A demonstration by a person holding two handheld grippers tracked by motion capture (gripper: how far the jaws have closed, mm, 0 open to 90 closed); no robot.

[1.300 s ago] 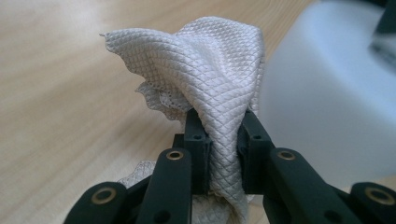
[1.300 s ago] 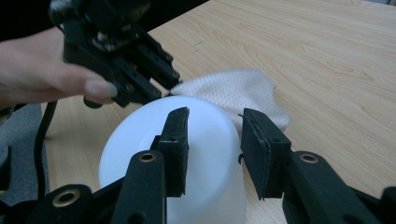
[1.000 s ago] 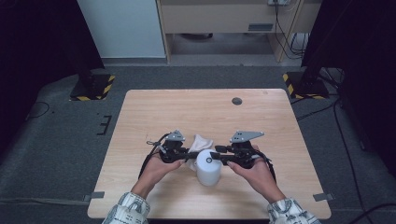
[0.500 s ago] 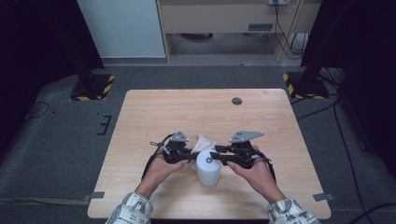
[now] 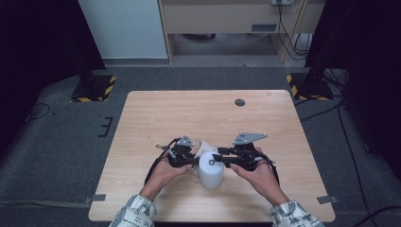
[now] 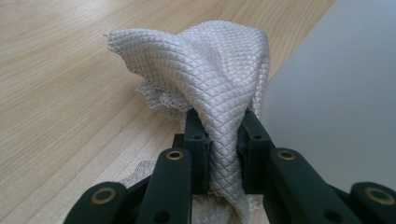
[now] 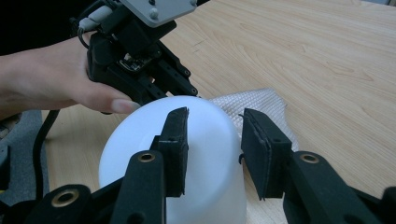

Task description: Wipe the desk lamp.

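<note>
The left hand-held gripper (image 6: 223, 154) is clamped tight on a bunched white quilted cloth (image 6: 210, 70), which lies just to the left of an upright white bottle (image 5: 211, 169) on the tabletop (image 5: 198, 113). The right hand-held gripper (image 7: 212, 140) grips the bottle's top from the other side, so cloth and bottle sit between both hands.

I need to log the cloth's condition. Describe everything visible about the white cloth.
The white cloth looks like thin woven fabric with a fine diamond-quilted texture and frayed, lacy edges. It is crumpled, bunched upward into a peak rather than lying flat. The left claw is shut on its middle, pinching a fold between its pads. The cloth sits beside the white cup above the wooden table, part of it trailing down toward the tabletop.
</note>
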